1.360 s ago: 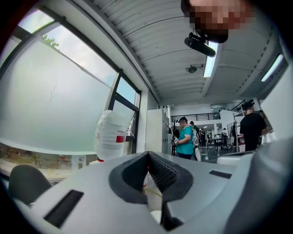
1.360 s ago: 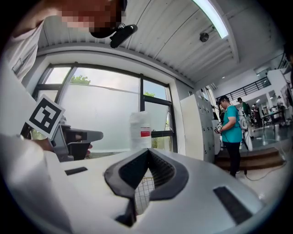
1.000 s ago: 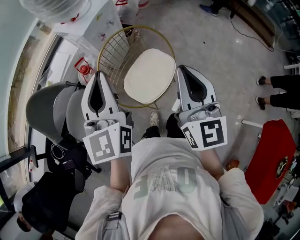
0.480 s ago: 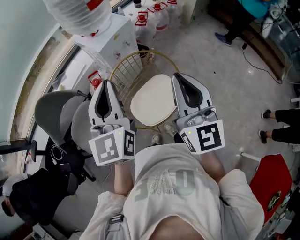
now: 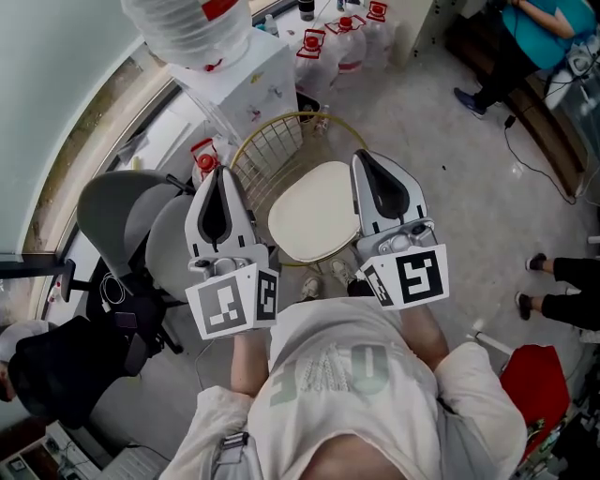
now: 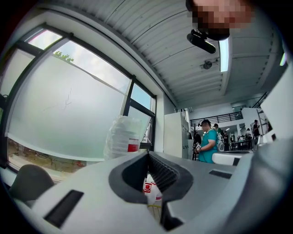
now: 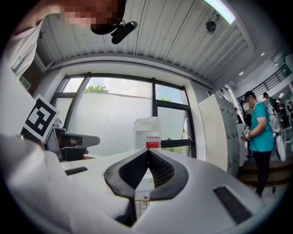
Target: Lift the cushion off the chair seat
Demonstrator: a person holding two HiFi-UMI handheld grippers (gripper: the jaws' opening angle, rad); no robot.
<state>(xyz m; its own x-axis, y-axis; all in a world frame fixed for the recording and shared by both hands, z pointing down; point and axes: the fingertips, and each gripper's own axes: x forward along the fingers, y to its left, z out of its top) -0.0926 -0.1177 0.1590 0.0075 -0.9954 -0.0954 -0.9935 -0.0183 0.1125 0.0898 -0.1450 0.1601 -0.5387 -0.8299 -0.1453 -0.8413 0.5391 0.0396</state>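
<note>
Over chair (image 5: 272, 150), flanking cushion (image 5: 314, 211): left hand-held gripper (image 5: 222, 173), right hand-held gripper (image 5: 361, 157) both closed, empty

A big water bottle (image 5: 187, 28) sits upturned on a white dispenser (image 5: 251, 84), with red-capped jugs (image 5: 342, 42) on the floor behind it. A grey office chair (image 5: 122, 220) stands at left. A person in teal (image 5: 534, 23) is at top right.

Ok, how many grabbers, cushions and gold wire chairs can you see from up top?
Grippers: 2, the left gripper and the right gripper
Cushion: 1
Gold wire chair: 1
Total: 4
</note>
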